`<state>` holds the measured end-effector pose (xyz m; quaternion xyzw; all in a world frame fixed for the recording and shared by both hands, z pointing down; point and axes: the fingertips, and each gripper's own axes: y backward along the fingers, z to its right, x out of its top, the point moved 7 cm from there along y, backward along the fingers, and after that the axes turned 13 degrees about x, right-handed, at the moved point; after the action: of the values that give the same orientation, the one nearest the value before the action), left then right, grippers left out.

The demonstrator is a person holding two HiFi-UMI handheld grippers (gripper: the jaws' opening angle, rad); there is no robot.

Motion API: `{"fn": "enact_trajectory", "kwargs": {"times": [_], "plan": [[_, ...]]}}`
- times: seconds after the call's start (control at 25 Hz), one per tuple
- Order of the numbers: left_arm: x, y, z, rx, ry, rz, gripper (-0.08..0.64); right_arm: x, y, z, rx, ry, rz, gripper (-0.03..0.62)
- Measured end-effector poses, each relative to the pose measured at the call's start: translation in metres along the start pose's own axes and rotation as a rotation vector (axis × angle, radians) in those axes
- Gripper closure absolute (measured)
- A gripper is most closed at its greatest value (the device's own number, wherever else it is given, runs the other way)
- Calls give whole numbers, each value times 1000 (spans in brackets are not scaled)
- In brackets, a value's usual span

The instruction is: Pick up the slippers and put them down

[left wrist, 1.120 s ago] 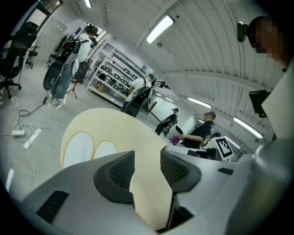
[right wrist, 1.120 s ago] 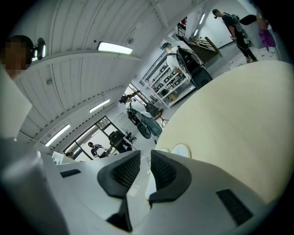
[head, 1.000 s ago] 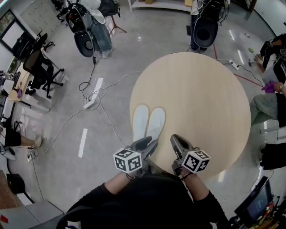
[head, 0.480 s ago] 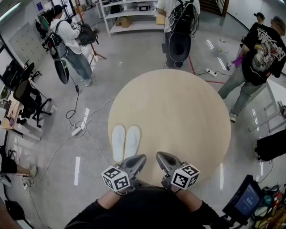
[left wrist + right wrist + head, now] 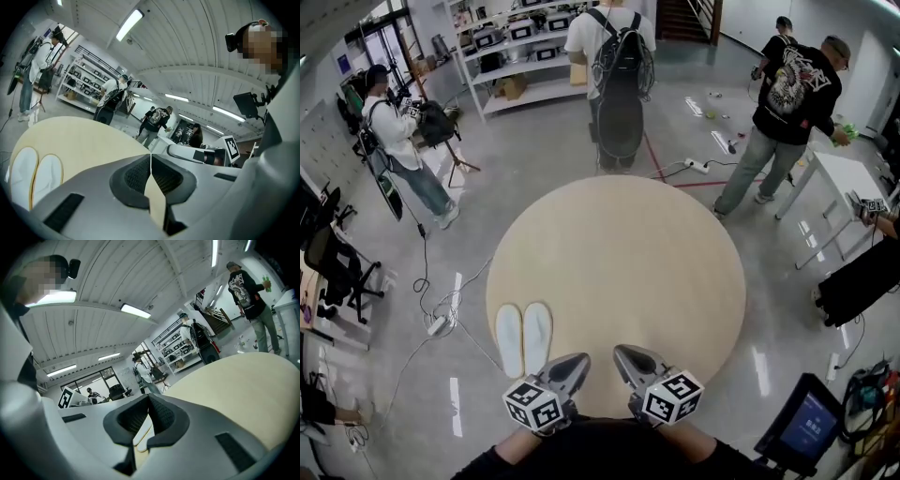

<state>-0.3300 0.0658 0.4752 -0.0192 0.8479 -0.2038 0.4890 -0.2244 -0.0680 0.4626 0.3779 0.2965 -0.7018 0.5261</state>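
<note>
A pair of white slippers (image 5: 523,337) lies flat, side by side, at the near left edge of the round wooden table (image 5: 619,253). In the left gripper view the slippers (image 5: 33,176) show at the far left on the table. My left gripper (image 5: 579,362) hovers at the near table edge, just right of the slippers, shut and empty. My right gripper (image 5: 622,355) is beside it, also shut with nothing held. The left gripper's (image 5: 151,161) jaws meet along a thin seam, and the right gripper's (image 5: 149,404) do the same. Both grippers point nearly level.
A person with a backpack (image 5: 614,66) stands beyond the table, another in a black shirt (image 5: 787,103) at the back right, a third (image 5: 398,145) at the left. Cables and a power strip (image 5: 439,323) lie on the floor left. Shelving (image 5: 516,47) stands behind; a screen (image 5: 806,427) is at the bottom right.
Both grippers have pulled back from the slippers' heels toward the near table edge and risen. The left jaws have shut. The slippers stay on the table; the head view has tilted up.
</note>
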Motion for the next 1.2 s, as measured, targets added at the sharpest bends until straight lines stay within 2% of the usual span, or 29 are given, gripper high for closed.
{"fn": "enact_trajectory", "kwargs": {"times": [0.16, 0.36, 0.44, 0.56, 0.76, 1.0, 1.2], "plan": [[5, -7, -9, -36, -37, -16, 535, -5, -4, -2, -66, 26, 13, 577], [12, -29, 5, -133, -115, -28, 535, 6, 10, 5, -157, 68, 22, 577], [18, -27, -2, -157, -134, -27, 535, 6, 1, 1, -183, 75, 19, 577], [25, -25, -23, -193, -124, -39, 535, 5, -18, -7, -220, 90, 10, 577], [29, -34, -28, -238, -118, -50, 535, 8, -22, -6, -262, 97, -7, 577], [32, -38, -44, -263, -111, -67, 535, 4, -35, -7, -293, 103, -16, 577], [31, -43, -40, -272, -98, -79, 535, 3, -28, -4, -320, 87, -8, 577]]}}
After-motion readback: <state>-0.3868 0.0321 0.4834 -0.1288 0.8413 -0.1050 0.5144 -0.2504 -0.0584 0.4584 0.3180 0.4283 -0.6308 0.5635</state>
